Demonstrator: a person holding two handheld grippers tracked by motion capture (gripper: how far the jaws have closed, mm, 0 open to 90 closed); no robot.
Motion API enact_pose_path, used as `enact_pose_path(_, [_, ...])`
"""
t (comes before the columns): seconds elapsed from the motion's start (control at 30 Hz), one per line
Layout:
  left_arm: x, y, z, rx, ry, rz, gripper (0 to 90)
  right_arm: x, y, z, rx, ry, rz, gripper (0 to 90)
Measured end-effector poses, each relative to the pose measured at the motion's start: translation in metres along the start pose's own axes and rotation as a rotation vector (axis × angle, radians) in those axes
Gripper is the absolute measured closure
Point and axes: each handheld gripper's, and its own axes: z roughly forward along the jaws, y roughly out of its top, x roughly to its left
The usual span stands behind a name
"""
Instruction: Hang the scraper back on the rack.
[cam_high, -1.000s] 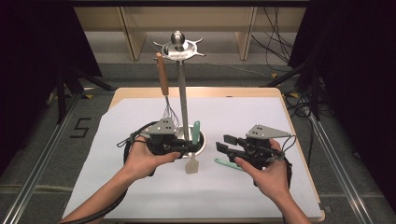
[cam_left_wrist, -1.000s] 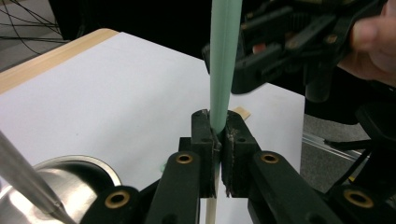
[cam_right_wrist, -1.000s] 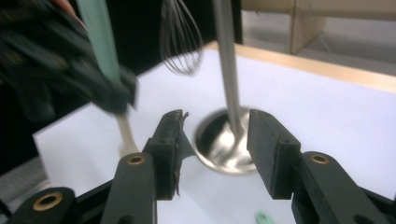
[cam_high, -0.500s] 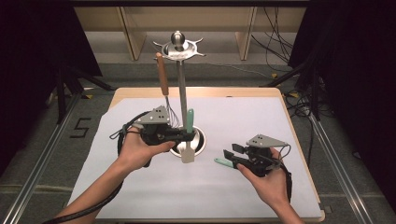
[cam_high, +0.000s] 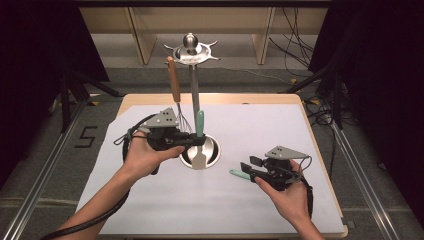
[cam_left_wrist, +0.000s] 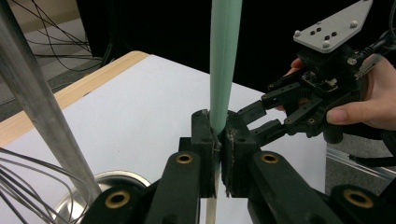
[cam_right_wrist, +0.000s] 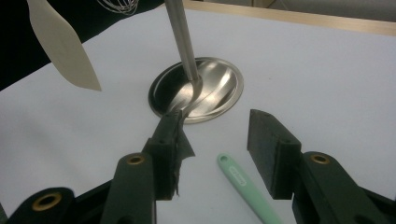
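High view: whisk (cam_high: 181, 118) beside stand pole (cam_high: 194, 100)

Green-handled spatula (cam_high: 199, 134) upright above stand's base; second green utensil (cam_high: 240, 174) flat on paper

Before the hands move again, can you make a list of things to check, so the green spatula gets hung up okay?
1. Left gripper shut on the green-handled spatula: ok, both pads press the handle.
2. Spatula upright, blade down: ok, the cream blade hangs above the paper.
3. Free hook on the rack top: cannot tell, the hooks are too small to read.
4. Whisk out of the way: not ok, it hangs right beside the left gripper.
5. Right gripper open: ok, jaws stand apart over the second green handle lying on the paper, not touching it.
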Motion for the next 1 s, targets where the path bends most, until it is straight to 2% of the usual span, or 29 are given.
enact_pose_path(0.03, [0.000,0.001,-0.001,0.002,0.005,0.004,83.9,-0.002,0.001,0.000,-0.004,-0.003,-0.026,56.4])
enact_pose_path(0.07, [0.000,0.003,-0.002,-0.001,0.007,0.004,83.8,-0.002,0.002,0.000,-0.022,0.006,-0.015,56.4])
enact_pose_path(0.1, [0.000,0.003,-0.002,-0.001,0.007,0.004,83.8,-0.001,0.003,0.000,-0.028,-0.013,-0.023,56.5])
enact_pose_path(0.13, [0.002,0.006,-0.004,-0.004,0.001,0.031,83.8,-0.004,0.004,-0.001,-0.021,-0.010,-0.065,56.7])
enact_pose_path(0.17, [0.002,0.008,-0.005,0.000,0.004,0.037,83.8,-0.004,0.005,0.000,-0.021,-0.009,-0.066,56.7])
enact_pose_path(0.2, [0.001,0.010,-0.006,-0.001,0.007,0.036,83.9,-0.001,0.005,0.000,-0.015,0.003,-0.022,56.7])
enact_pose_path(0.23, [0.001,0.012,-0.007,-0.005,0.008,0.042,83.9,-0.001,0.005,0.000,-0.020,0.001,-0.020,56.7])
enact_pose_path(0.3, [0.002,0.015,-0.009,-0.016,0.008,0.042,83.9,-0.002,0.005,-0.001,-0.013,-0.006,-0.030,56.7])
enact_pose_path(0.33, [0.002,0.016,-0.009,-0.014,0.011,0.042,83.9,-0.004,0.004,0.000,-0.020,-0.011,-0.071,56.8])
enact_pose_path(0.37, [0.006,0.018,-0.009,-0.015,0.014,0.083,83.9,-0.003,0.004,-0.001,-0.008,-0.002,-0.054,56.7])
enact_pose_path(0.4, [0.009,0.019,-0.008,-0.014,0.013,0.120,83.9,-0.003,0.004,0.001,-0.020,0.000,-0.045,56.8])
enact_pose_path(0.43, [0.010,0.020,-0.008,-0.012,0.013,0.124,83.9,-0.004,0.003,0.002,-0.041,-0.016,-0.053,56.7])
enact_pose_path(0.47, [0.015,0.023,-0.007,-0.019,-0.006,0.184,83.9,-0.003,0.003,0.001,-0.020,0.006,-0.046,56.8])
enact_pose_path(0.5, [0.012,0.022,-0.007,-0.012,0.011,0.134,83.9,-0.003,0.004,0.001,-0.021,-0.006,-0.057,56.8])
enact_pose_path(0.53, [0.012,0.022,-0.007,-0.014,0.007,0.130,83.9,-0.003,0.004,0.001,-0.024,-0.002,-0.055,56.7])
enact_pose_path(0.57, [0.011,0.022,-0.007,-0.011,0.016,0.109,83.9,-0.003,0.004,0.001,-0.024,-0.003,-0.055,56.8])
enact_pose_path(0.6, [0.012,0.023,-0.007,-0.015,0.009,0.131,83.9,-0.003,0.003,0.002,-0.026,0.003,-0.047,56.8])
enact_pose_path(0.67, [0.012,0.024,-0.008,-0.017,0.016,0.115,83.9,-0.004,0.004,0.001,-0.025,-0.005,-0.060,56.8])
enact_pose_path(0.73, [0.014,0.026,-0.008,-0.020,0.015,0.138,83.9,-0.004,0.004,0.001,-0.029,-0.004,-0.059,56.9])
enact_pose_path(0.77, [0.013,0.027,-0.009,-0.023,0.020,0.116,83.9,-0.004,0.004,0.001,-0.031,-0.002,-0.059,57.0])
enact_pose_path(0.8, [0.014,0.028,-0.009,-0.026,0.015,0.133,83.9,-0.001,0.003,0.002,-0.031,0.006,-0.025,57.1])
enact_pose_path(0.83, [0.014,0.029,-0.010,-0.026,0.021,0.124,83.8,-0.001,0.003,0.001,-0.038,0.001,-0.030,57.1])
enact_pose_path(0.9, [0.015,0.031,-0.010,-0.027,0.016,0.131,83.9,-0.001,0.004,0.001,-0.039,0.002,-0.029,57.1])
enact_pose_path(0.93, [0.014,0.030,-0.010,-0.024,0.021,0.105,83.9,-0.001,0.004,0.001,-0.037,0.000,-0.032,57.2])
enact_pose_path(0.97, [0.018,0.032,-0.010,-0.027,0.015,0.145,83.9,-0.001,0.004,0.001,-0.039,0.001,-0.030,57.2])
enact_pose_path(1.0, [0.018,0.032,-0.010,-0.028,0.019,0.132,83.9,-0.001,0.004,0.002,-0.037,0.001,-0.036,57.2])
